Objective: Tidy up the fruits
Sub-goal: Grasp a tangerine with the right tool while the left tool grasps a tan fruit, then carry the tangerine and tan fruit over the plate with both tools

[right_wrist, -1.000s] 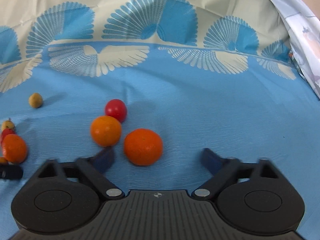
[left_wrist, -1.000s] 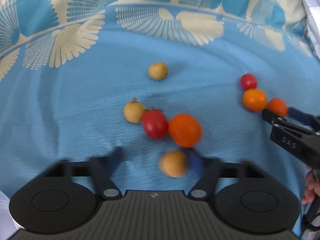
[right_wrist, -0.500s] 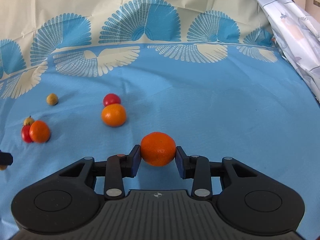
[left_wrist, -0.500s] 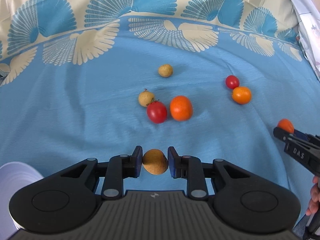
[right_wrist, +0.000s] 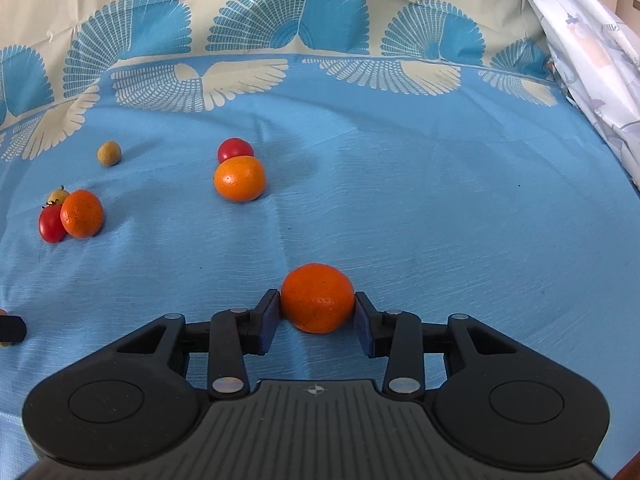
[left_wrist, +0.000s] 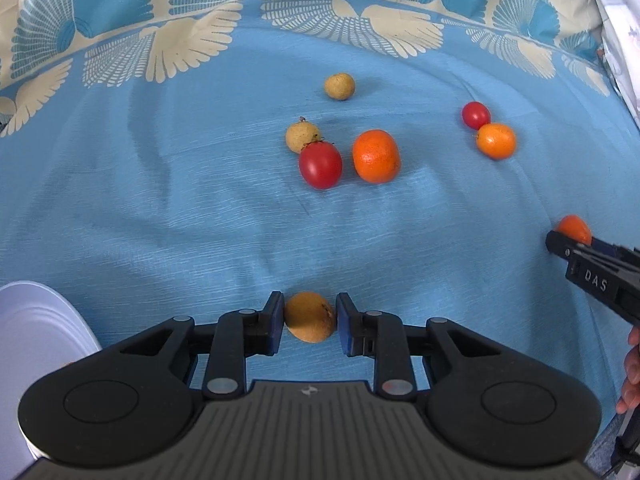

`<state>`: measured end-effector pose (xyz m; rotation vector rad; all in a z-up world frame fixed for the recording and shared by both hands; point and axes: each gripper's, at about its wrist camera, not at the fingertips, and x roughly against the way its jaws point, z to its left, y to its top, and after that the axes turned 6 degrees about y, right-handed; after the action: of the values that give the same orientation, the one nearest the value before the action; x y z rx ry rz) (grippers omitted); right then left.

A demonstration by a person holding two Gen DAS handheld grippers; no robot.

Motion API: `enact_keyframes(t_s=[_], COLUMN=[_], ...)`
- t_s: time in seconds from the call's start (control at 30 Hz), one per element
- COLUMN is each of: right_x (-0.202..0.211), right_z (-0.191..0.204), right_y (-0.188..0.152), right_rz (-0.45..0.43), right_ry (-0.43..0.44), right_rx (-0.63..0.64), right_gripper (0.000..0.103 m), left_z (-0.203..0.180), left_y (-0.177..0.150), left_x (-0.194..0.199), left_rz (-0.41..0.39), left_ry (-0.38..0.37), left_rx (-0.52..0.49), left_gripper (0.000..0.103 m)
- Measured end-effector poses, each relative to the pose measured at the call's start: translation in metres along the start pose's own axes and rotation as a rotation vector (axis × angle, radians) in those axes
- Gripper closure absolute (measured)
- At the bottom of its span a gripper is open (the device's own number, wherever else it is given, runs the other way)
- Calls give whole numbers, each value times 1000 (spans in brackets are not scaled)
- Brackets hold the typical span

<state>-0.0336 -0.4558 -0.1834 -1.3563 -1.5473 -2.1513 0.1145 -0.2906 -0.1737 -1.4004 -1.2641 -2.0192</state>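
both grippers loaded

left gripper point(left_wrist: 310, 322) pinches a tan longan point(left_wrist: 310, 316) at bottom centre, white bowl point(left_wrist: 36, 320) at lower left, likely its destination. right gripper point(right_wrist: 316, 318) clamps an orange point(right_wrist: 317, 303); other fruits sit loose, upper left on the blue cloth point(right_wrist: 440, 200).

Legible text: one item only. White capital letters "DAS" on the side of the black plastic right gripper point(left_wrist: 600, 276), seen at the right edge of the left wrist view. Right wrist view: nothing readable on any surface.
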Motion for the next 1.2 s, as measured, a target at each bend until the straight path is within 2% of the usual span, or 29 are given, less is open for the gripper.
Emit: enact_keyframes(t_s=[0.07,0.2,0.4,0.5,0.63,0.77,0.93,1.07,1.2], right_x=[2,25,111,160,213,257,298,328,347], right_z=[-1,2,23,41,70,105,148,173,178], right_y=[1,7,11,0,-22,-45,-69,-81,-81], right_rz=[-5,-54,-146,-160,-157,-131,-83,-125,-168], right_ry=[0,13,155,240,346,466,606,621,609], right_rx=[-2,-14,-13,12,49,105,194,302,324], right_gripper=[65,65,65,65,65,65,65,65,65], left_z=[-1,1,23,41,71,101,126,140,149], left_y=[0,5,-8,-31,-70,-113,-164,-192,-204], left_x=[7,44,125,163,209,249,284,301,314], left_rz=[11,-20,-39,-37,-27,-53,-70,-83,-115], left_ry=[-3,4,27,45,105,146,156,150,130], left_rx=[5,12,42,68,120,182,251,300,337], left_gripper=[73,73,73,73,73,73,73,73,73])
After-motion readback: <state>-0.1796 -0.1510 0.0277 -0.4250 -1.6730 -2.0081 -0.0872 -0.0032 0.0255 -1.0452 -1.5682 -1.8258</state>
